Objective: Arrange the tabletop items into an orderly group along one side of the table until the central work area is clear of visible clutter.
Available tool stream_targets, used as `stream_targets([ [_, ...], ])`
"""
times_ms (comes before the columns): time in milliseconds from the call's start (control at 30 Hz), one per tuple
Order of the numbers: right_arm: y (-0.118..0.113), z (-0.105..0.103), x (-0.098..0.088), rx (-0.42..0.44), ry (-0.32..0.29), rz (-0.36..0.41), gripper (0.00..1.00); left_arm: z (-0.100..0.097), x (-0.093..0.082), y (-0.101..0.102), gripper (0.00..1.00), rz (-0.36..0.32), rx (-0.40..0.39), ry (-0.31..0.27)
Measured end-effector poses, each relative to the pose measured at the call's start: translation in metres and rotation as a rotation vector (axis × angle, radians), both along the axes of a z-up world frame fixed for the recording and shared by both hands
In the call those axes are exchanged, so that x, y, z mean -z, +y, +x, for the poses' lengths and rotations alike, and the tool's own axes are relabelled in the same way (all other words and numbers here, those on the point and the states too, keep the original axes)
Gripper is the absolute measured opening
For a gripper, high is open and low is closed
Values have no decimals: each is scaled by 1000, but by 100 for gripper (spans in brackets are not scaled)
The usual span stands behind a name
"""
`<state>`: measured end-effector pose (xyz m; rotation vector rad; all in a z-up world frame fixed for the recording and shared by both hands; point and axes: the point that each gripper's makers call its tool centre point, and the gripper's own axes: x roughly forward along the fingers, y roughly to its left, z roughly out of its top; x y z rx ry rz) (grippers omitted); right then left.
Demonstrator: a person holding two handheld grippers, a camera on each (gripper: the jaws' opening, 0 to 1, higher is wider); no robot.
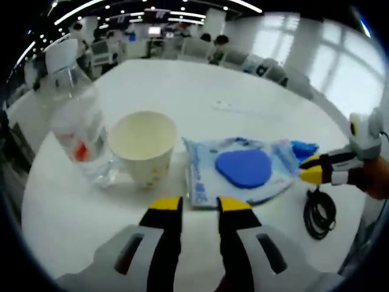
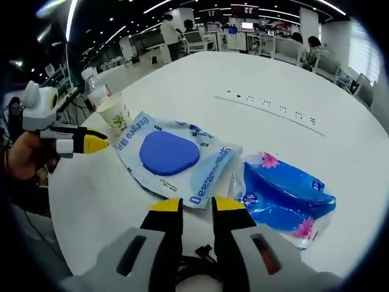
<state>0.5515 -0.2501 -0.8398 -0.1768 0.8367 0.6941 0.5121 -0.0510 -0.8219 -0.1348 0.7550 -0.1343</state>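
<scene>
1. Altogether five loose things lie on the white round table [image 1: 200,85]: one bottle, one cup, two packets and one cable coil. I place them all against the paper cup [image 1: 144,148].
2. Leftmost in the left gripper view, one clear plastic bottle [image 1: 76,118] with a white cap stands upright, touching or just beside the cup; its label is blurred apart from a red mark.
3. Next, the single cup stands upright with its mouth open; its inside looks pale and I cannot tell whether it holds anything.
4. Right of the cup lies one flat white packet with a blue oval [image 1: 240,170], just beside it.
5. Farther from the cup, one blue packet with pink flowers [image 2: 285,194] lies past the white one; in the left gripper view only a blue corner of it peeks out.
6. One black cable coil [image 1: 320,213] lies well apart from the cup, near the table edge; in the right gripper view it is mostly hidden behind the jaws.
7. The left gripper [image 1: 200,204] hovers before the cup and white packet, jaws a narrow gap apart, holding nothing.
8. The right gripper [image 2: 189,205] hangs over the white packet's near edge, jaws slightly parted and empty; its yellow tips also show at the far right of the left gripper view.
</scene>
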Motion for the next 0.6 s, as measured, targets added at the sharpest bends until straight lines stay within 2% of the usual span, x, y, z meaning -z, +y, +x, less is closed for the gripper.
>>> stream_targets([
  [433, -5, -21, -20, -38, -26, -4, 27, -15, -18, 3, 27, 17, 53, -26],
  [600, -13, -28, -26, -32, -38, -5, 28, -26, -24, 12, 29, 26, 60, -33],
])
